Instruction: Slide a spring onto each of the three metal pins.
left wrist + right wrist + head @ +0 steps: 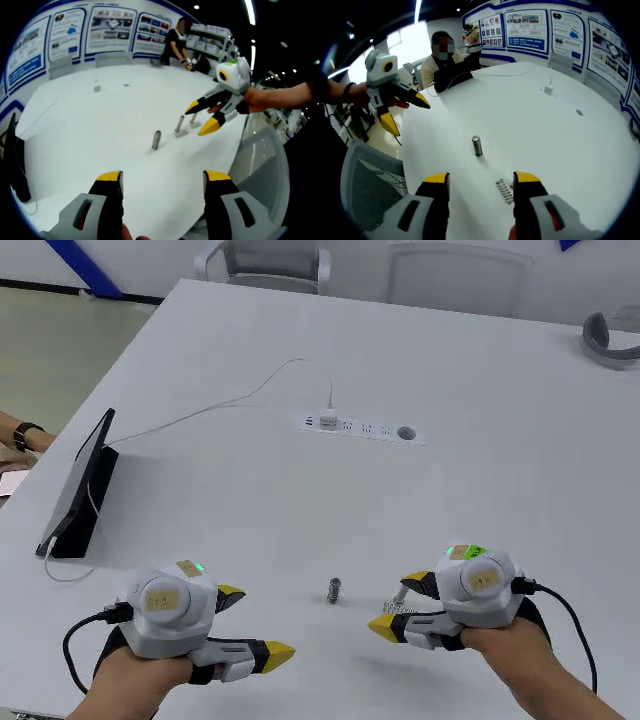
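One upright, coil-wrapped metal pin, one loose wire spring near it; left gripper and right gripper both gaping.

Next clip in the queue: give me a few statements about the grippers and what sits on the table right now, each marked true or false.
1. The left gripper and the right gripper both have their jaws apart and hold nothing. True.
2. A loose spring lies on the table close to the right gripper. True.
3. The left gripper is clamped on a pin. False: it is open, and the nearest pin stands upright on the table, apart from it.
4. The tablet lies flat in the middle of the table. False: the tablet stands propped up near the table's left edge in the head view.
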Motion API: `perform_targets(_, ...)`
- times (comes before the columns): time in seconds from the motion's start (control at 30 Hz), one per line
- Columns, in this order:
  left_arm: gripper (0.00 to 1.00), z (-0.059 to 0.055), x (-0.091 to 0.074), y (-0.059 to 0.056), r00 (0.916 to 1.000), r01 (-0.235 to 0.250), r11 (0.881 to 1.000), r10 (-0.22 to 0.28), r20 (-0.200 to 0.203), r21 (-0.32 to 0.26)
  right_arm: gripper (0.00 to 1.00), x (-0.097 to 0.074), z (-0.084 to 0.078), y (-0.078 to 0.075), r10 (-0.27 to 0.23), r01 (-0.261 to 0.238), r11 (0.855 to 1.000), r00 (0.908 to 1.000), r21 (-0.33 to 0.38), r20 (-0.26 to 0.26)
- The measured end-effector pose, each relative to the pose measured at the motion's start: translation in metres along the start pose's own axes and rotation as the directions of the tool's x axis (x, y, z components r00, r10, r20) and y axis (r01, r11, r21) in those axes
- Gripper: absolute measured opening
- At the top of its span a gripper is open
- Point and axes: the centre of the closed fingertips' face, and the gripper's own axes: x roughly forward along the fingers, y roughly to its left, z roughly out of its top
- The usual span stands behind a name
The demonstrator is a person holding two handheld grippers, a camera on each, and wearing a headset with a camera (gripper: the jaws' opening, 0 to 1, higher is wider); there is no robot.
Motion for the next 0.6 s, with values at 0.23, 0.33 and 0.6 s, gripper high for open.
perform_targets(0.23,0.66,0.003,0.008,-0.007,0.9998,0.019,1.000,-0.019,-0.008,0.013,0.53,-0.011,-0.016,-0.005,-0.030,0.028,0.996,0.9993,0.090,0.021)
perform_targets(0.33,0.66,0.003,0.011,-0.009,0.9996,0.026,0.999,-0.026,-0.012,0.018,0.53,-0.015,-0.024,-0.006,-0.043,0.040,0.992,0.9988,0.118,0.024)
perform_targets(0.6,0.66,0.007,0.020,-0.016,0.9986,0.049,0.998,-0.048,-0.021,0.034,0.55,-0.027,-0.045,-0.005,-0.072,0.063,0.977,0.9967,0.205,0.037)
